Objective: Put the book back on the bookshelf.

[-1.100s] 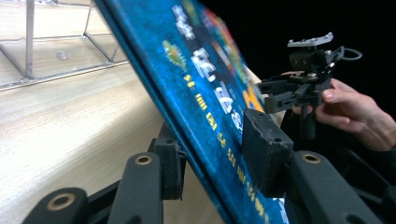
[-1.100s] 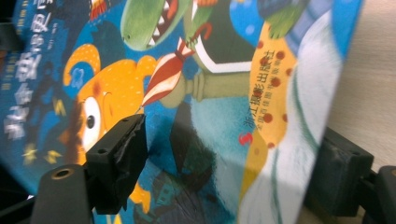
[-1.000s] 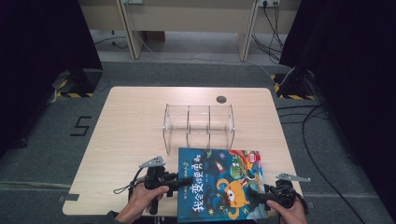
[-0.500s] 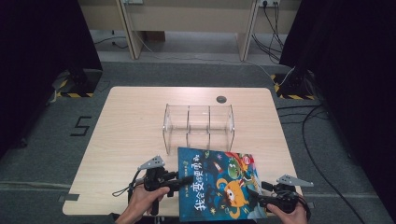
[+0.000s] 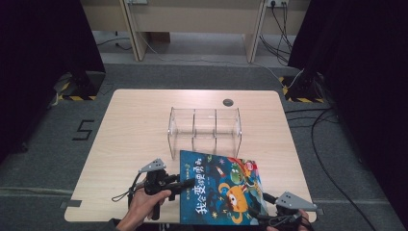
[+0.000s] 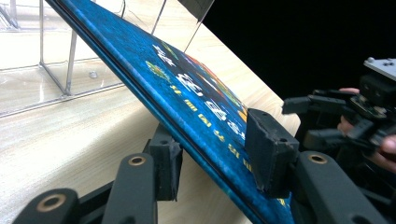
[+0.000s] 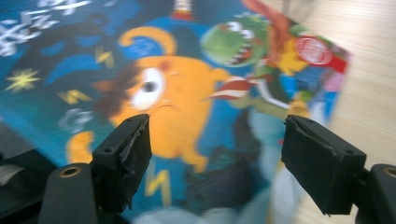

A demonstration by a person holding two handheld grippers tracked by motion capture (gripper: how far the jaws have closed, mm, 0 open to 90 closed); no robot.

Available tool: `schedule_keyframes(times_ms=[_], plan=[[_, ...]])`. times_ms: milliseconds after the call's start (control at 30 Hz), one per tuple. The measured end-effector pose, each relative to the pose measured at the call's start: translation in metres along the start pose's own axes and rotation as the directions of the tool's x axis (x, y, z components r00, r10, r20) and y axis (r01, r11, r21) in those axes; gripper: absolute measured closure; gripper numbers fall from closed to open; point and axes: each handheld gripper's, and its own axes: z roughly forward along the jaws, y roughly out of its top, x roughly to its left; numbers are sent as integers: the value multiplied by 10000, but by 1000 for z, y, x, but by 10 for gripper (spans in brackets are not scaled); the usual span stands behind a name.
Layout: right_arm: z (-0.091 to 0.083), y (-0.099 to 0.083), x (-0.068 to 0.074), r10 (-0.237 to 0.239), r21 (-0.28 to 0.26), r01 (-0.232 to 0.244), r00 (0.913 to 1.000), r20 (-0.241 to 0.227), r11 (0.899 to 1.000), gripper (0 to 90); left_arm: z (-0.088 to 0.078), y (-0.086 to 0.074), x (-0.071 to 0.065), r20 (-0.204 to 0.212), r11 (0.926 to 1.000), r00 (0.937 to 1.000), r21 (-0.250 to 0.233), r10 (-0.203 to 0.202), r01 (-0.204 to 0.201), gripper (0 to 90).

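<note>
Blue illustrated picture book: clamped at its spine edge by the left tongs, tilted off the pale wooden worktop just before a clear acrylic three-bay rack. Right tongs stand apart over the cover, gripping nothing (step judged: lifting). Next move likely calls for standing it upright into a bay.

Pale wooden table with rounded corners, on grey floor; clear acrylic three-compartment rack standing near its middle; small dark round grommet near far edge; blue illustrated picture book at near edge, left side raised off the top
</note>
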Motion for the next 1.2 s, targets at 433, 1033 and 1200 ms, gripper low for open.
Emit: schedule_keyframes(times_ms=[433,1033,1200], plan=[[7,-3,32,-479,-9,480,9959,-765,9988,232,-5,3,2,-216,10000,9998,-22,2,-3,563],[24,-4,69,-2310,347,2314,9728,-165,9722,221,-5,4,-5,-464,9998,9989,-175,40,-48,563],[34,-2,83,-3284,407,3269,9438,377,9442,217,-4,3,-9,-563,9997,9984,-226,-19,6,563]])
